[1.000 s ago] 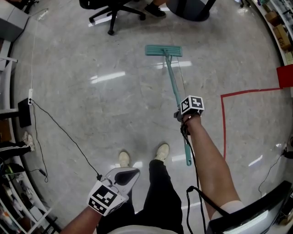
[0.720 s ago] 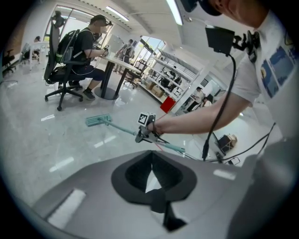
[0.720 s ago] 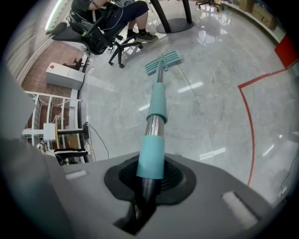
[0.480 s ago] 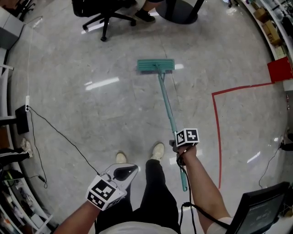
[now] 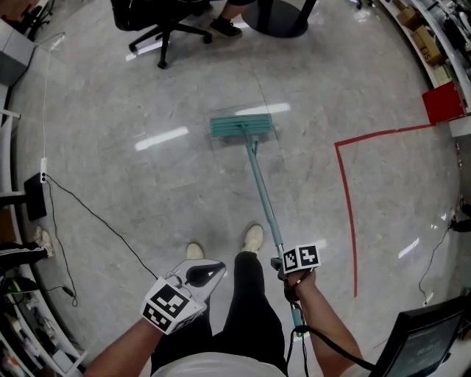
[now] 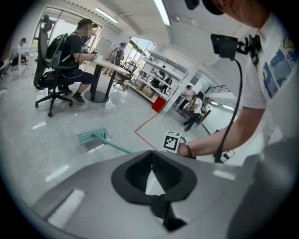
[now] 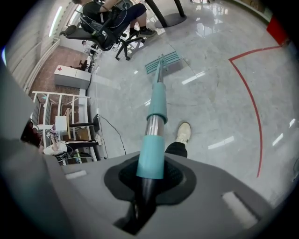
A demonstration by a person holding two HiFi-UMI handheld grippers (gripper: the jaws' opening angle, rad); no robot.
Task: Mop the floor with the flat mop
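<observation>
Jaws of the right gripper (image 7: 149,179) were clenched on the upper end of the teal-and-silver pole (image 7: 156,105) of the flat mop. The pole ran straight out ahead of them and down to the teal rectangular mop head (image 5: 241,127), which lay flat on the floor far in front of the jaws. Gripping so high, with the gripper tipped steeply downward, looked meant to give a long reach while keeping the head pressed flat, so its whole width would wipe during a stroke.

The left gripper (image 5: 193,283), its jaws closed on nothing, hung low beside the person's leg, well to the left of the pole and apart from it. It was probably just being kept out of the way, since one gripper seemed enough to steer the mop.

The pale grey polished stone floor (image 5: 147,184) was glossy, with bright strip-light reflections, and no dirt or wet streak could be made out on it. Beyond the mop head, far from the right jaws, stood a black swivel office chair (image 5: 158,22) with someone seated. To the right of those jaws a red tape line (image 5: 346,213) turned a corner on the floor. Left of the left jaws a thin black cable (image 5: 96,217) trailed across the floor, a likely snag for a wide stroke. The person's white shoes (image 5: 253,239) stood just beside the pole, between the two grippers.
</observation>
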